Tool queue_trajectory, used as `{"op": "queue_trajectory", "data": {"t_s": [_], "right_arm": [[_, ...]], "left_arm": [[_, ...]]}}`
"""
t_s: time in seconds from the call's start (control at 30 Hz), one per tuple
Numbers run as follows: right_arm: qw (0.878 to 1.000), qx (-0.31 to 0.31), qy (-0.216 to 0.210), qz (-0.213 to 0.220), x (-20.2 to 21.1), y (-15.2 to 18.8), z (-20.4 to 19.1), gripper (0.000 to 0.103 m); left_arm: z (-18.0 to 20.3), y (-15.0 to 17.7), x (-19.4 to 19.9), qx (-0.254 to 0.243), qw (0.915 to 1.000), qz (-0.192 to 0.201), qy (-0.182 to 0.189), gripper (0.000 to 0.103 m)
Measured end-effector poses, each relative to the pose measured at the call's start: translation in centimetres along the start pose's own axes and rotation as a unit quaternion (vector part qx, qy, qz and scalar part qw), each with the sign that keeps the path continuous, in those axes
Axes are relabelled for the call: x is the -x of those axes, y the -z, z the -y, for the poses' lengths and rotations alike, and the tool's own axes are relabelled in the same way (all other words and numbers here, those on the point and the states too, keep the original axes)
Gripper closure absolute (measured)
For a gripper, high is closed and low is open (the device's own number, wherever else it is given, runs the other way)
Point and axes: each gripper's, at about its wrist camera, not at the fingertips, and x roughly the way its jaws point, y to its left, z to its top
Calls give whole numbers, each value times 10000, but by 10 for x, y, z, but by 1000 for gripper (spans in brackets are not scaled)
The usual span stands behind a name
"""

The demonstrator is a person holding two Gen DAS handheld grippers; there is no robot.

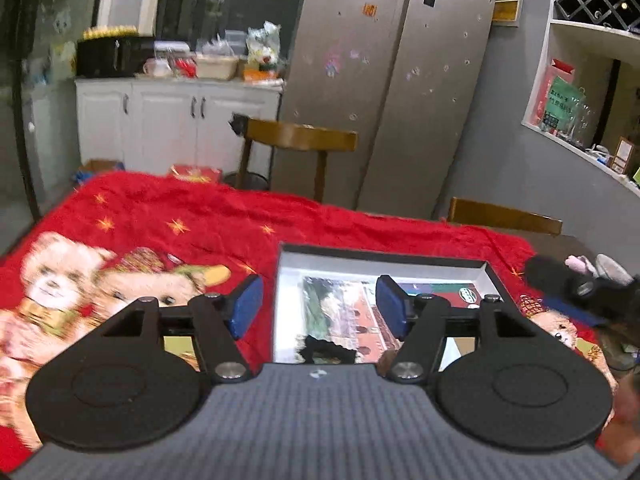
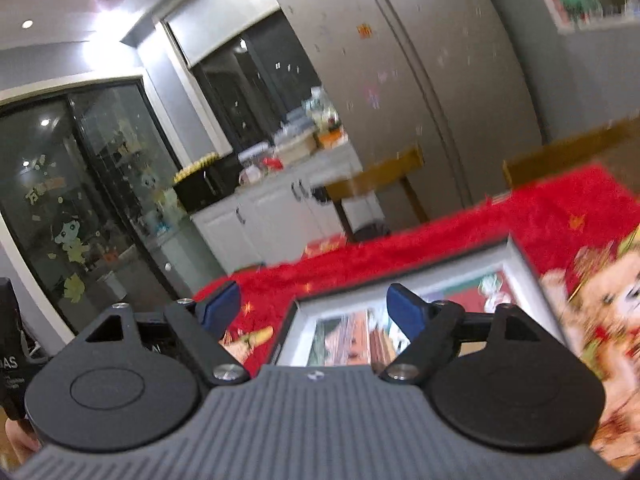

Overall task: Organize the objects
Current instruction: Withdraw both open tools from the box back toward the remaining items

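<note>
Honestly, with my left claw [image 1: 319,307] and right claw [image 2: 314,307] both wide and holding nothing, the picture frame [image 1: 380,258] lies flat at twelve o'clock on the red-blanketed worktop [image 1: 200,208], where a careless descent could snag plush fabric.

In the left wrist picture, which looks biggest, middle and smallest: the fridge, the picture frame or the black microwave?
1. fridge, biggest.
2. picture frame; it lies nearest the camera, so it looks larger than it is.
3. black microwave, smallest and farthest away.
</note>
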Motion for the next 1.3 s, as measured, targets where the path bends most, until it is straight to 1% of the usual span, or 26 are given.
{"op": "queue_trajectory", "data": {"t_s": [0.07,0.13,0.2,0.27,0.33,0.4,0.43,0.5,0.57,0.67,0.77,0.87,0.97,1.03,1.17,1.3], "right_arm": [[9997,111,105,205,18,-6,-9,7],[9985,314,208,406,35,-11,-16,6],[9969,482,302,543,48,-14,-22,5],[9952,568,482,637,60,-17,-25,3],[9944,513,601,695,69,-19,-25,3],[9945,389,628,743,77,-20,-24,2],[9946,356,622,747,81,-20,-22,2],[9947,491,598,677,90,-20,-20,2],[9936,646,602,701,100,-18,-18,1],[9916,684,556,944,121,-11,-12,0],[9905,712,497,1064,137,-3,-5,0],[9898,701,512,1126,145,2,5,0],[9913,661,515,1015,146,5,16,0],[9931,547,472,929,146,7,24,0],[9959,306,318,796,142,13,40,0],[9976,322,188,585,135,26,52,0]], "left_arm": [[5,-4,17,-104,9999,54,-119,35],[11,-7,34,-252,9995,150,-124,35],[12,-7,53,-284,9991,320,20,34],[15,-7,68,-292,9987,372,208,31],[19,-6,81,-277,9982,413,335,31],[24,-4,95,-248,9979,410,427,31],[27,-2,102,-233,9974,425,538,31],[32,2,121,-272,9947,504,850,31],[38,8,139,-375,9917,671,1030,30],[50,20,163,-430,9890,974,1024,27],[62,32,177,-423,9892,988,999,26],[72,42,183,-417,9902,926,961,26],[78,49,177,-363,9922,907,776,26],[77,51,169,-288,9937,810,717,26],[76,60,159,-221,9957,517,740,26],[76,78,148,-144,9965,365,744,26]]}}
